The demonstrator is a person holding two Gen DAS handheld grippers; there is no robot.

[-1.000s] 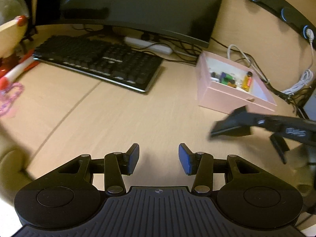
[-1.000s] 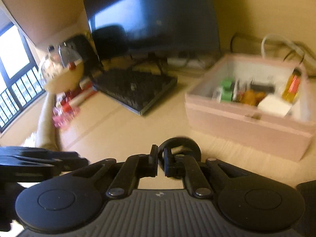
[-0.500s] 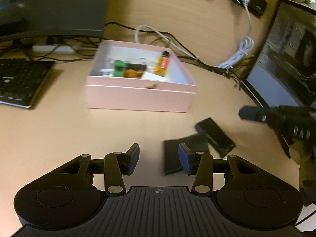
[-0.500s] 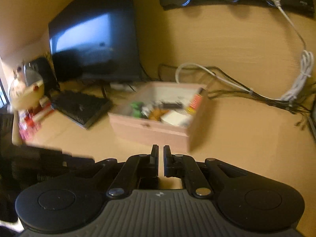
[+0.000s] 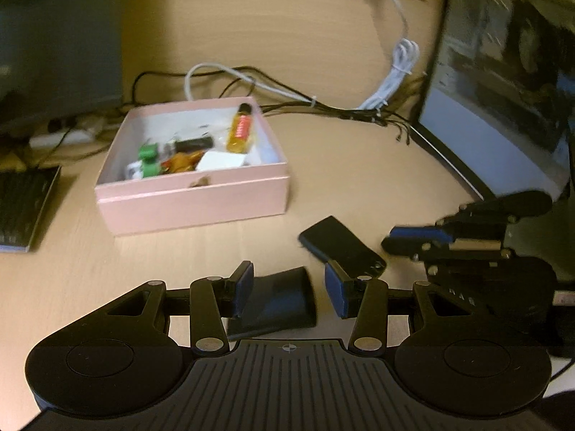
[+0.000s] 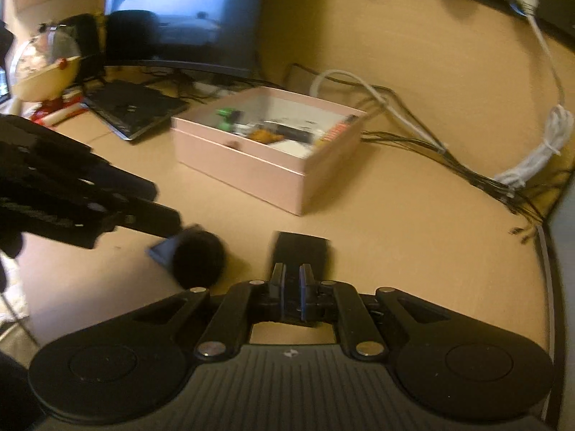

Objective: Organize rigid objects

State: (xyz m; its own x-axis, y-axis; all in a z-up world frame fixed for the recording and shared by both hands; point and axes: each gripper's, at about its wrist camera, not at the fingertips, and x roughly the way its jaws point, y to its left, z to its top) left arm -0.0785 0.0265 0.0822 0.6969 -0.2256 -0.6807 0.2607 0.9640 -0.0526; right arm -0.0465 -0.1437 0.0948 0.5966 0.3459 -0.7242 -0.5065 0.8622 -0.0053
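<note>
A pink open box holds several small items, among them an amber bottle. It also shows in the right wrist view. Two flat black objects lie on the desk in front of it. My left gripper is open, low over the nearer black object, which lies between its fingers. The second black object lies just to the right; in the right wrist view it sits just ahead of my right gripper, whose fingers are nearly closed and hold nothing.
A keyboard and a monitor stand left of the box. A second screen stands at the right. Tangled cables run along the back wall. A round toy globe stands at the far left.
Both grippers swung right from the keyboard side and came down towards the two black objects. The left gripper now straddles the nearer one. The right gripper no longer holds the ring-shaped object.
</note>
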